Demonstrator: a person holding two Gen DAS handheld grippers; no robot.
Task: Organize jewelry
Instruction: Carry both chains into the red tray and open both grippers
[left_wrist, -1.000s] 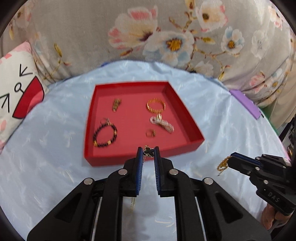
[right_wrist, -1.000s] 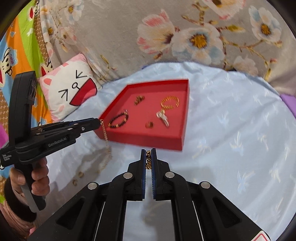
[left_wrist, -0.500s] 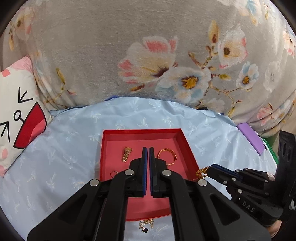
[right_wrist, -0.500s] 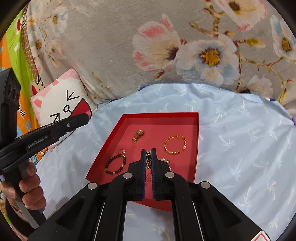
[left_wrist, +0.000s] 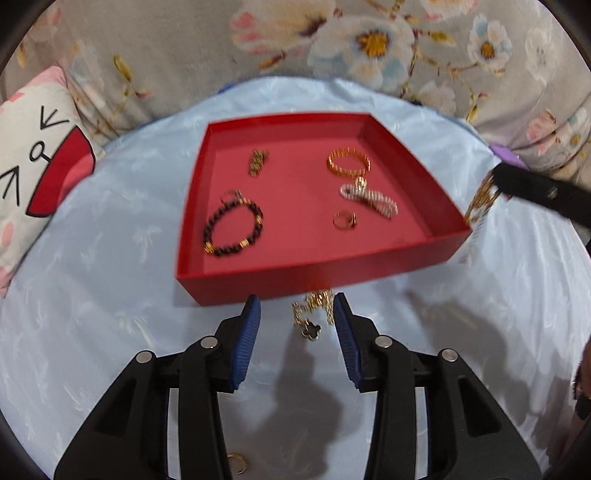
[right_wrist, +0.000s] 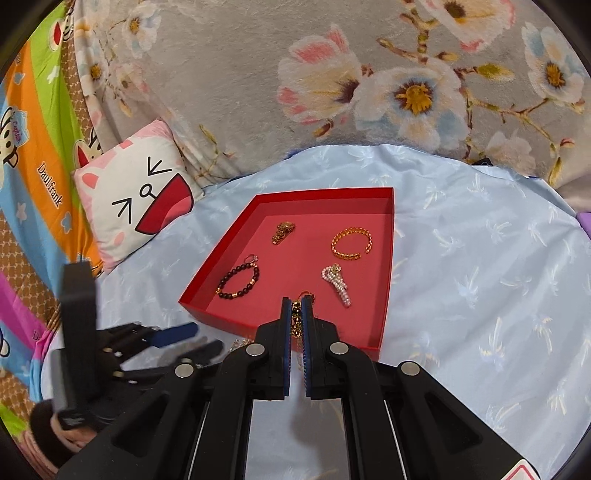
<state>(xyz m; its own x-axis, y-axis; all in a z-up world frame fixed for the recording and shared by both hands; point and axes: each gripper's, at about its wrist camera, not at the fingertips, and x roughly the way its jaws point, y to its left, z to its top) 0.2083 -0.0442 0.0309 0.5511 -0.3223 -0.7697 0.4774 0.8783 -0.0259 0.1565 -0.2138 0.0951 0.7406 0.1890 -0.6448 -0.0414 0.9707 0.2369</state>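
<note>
Two light, limp gold chains remain: left tongs (left_wrist: 297, 314), jaws just parted, straddle the clover necklace (left_wrist: 312, 314) at the red tray (left_wrist: 314, 275)'s six o'clock, best pinched at its bunched links, while right tongs (right_wrist: 295, 308) clamp another chain (right_wrist: 295, 317).

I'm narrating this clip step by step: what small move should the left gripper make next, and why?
Probably close. The left gripper, its jaws just opened, straddles the clover-charm necklace lying on the blue cloth just outside the red tray, pads not yet touching it.
</note>
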